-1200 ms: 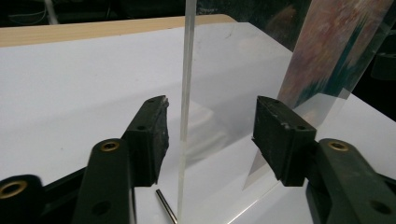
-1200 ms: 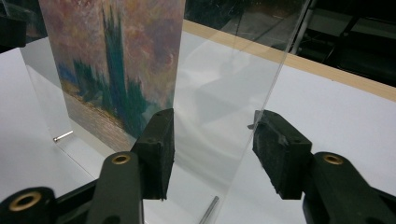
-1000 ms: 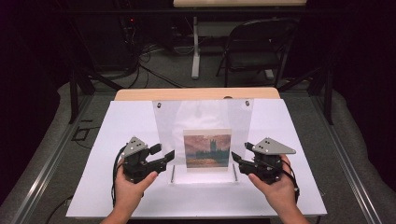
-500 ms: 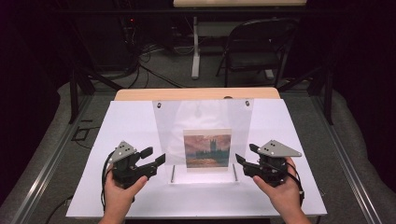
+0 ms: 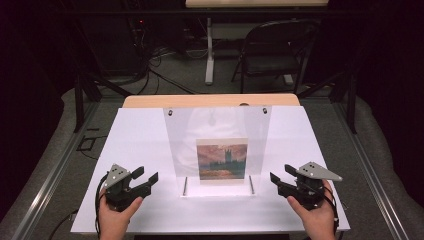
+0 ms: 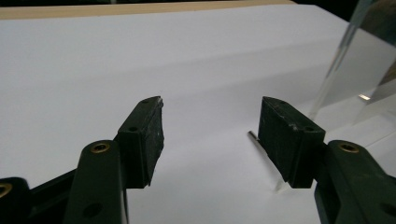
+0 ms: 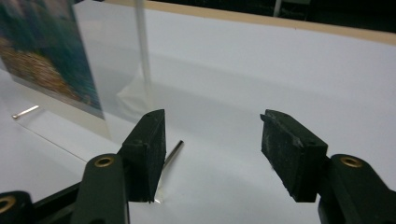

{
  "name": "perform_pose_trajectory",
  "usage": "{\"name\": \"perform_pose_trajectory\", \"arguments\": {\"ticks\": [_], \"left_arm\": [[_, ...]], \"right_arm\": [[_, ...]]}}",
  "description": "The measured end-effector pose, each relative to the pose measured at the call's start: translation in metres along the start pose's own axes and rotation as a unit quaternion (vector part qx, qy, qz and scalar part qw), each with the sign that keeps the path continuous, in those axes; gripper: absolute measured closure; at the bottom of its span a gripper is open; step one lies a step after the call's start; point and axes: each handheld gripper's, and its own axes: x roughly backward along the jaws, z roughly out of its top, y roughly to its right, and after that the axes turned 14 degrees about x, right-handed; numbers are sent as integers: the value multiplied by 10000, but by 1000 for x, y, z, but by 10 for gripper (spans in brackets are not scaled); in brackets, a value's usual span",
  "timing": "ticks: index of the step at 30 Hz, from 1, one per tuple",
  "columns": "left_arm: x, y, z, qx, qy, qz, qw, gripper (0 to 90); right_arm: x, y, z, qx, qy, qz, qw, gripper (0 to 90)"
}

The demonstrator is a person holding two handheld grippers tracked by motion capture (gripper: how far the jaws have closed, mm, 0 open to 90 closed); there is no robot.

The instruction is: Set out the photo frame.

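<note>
High view, from the left: the left claw [image 5: 146, 176] hovers low over the white worktop [image 5: 140, 135], jaws apart with nothing between them. To its right, between both claws, stands the clear acrylic stand [image 5: 217, 125], a painting print [image 5: 222, 161] against its face. Right of the stand, the right claw [image 5: 281, 176] faces it, jaws likewise parted and empty.
</note>
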Motion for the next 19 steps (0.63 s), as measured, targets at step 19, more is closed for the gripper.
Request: {"name": "perform_pose_trajectory", "arguments": {"ticks": [19], "left_arm": [[-20, -17, -16, 247, -344, -150, 9990, 390]], "right_arm": [[-34, -5, -29, 151, -563, 171, 9982, 383]]}}
